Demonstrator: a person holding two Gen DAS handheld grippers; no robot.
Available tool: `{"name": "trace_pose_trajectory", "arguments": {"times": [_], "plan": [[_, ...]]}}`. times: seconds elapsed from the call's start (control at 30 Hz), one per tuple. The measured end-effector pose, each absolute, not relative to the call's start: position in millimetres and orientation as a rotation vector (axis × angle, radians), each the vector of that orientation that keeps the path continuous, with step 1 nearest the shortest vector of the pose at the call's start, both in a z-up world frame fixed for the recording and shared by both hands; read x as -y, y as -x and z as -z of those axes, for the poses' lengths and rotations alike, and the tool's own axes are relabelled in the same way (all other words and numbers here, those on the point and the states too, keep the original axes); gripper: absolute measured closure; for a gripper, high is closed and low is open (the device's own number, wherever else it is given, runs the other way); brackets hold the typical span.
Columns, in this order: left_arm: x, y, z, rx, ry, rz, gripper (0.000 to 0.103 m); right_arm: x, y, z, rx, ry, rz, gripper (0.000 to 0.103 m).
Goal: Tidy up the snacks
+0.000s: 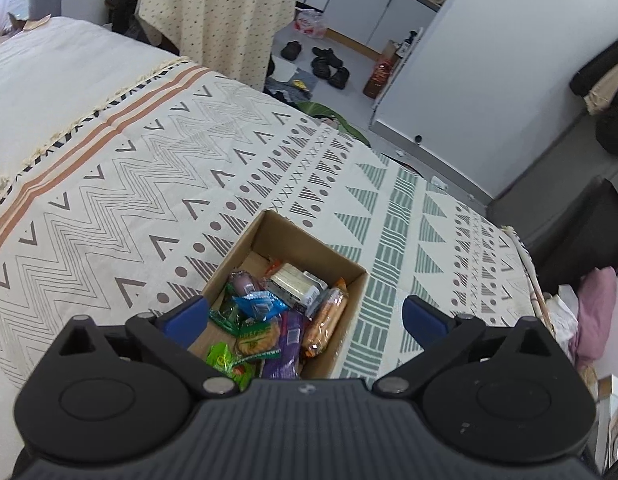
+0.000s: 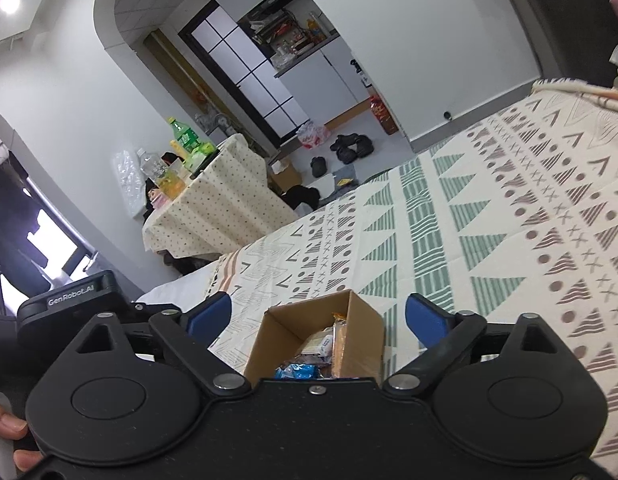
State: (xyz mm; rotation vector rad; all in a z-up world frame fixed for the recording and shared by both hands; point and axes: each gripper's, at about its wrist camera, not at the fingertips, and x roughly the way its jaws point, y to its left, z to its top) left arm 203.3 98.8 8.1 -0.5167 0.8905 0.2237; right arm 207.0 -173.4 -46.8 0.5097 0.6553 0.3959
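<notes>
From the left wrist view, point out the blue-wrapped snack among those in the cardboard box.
The crinkled blue snack packet lying mid-box in the cardboard box; its neighbours are green, purple, orange or pale.

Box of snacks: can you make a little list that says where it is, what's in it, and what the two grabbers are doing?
box: open cardboard box on the patterned blanket
inside: mixed snack packets, among them a blue packet, a purple packet and an orange biscuit pack
left gripper: open, empty, above the box
right gripper: open, empty, box between its fingers in view
</notes>
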Motion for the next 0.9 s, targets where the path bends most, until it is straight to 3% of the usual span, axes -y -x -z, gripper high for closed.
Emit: {"name": "trace_pose_trajectory", "arguments": {"times": [0.3,0.9], "plan": [[-96.7,-171.3,-25.0,-0.86,0.475,-0.191,0.0,182.7,-177.1,26.3,-0.63,-0.481,-0.367,0.0],[-81.9,-105.0,-28.1,-0.819,0.376,-0.116,0.0,199.2,-117.3,7.0,-0.613,-0.403,-0.293,0.0]]}}
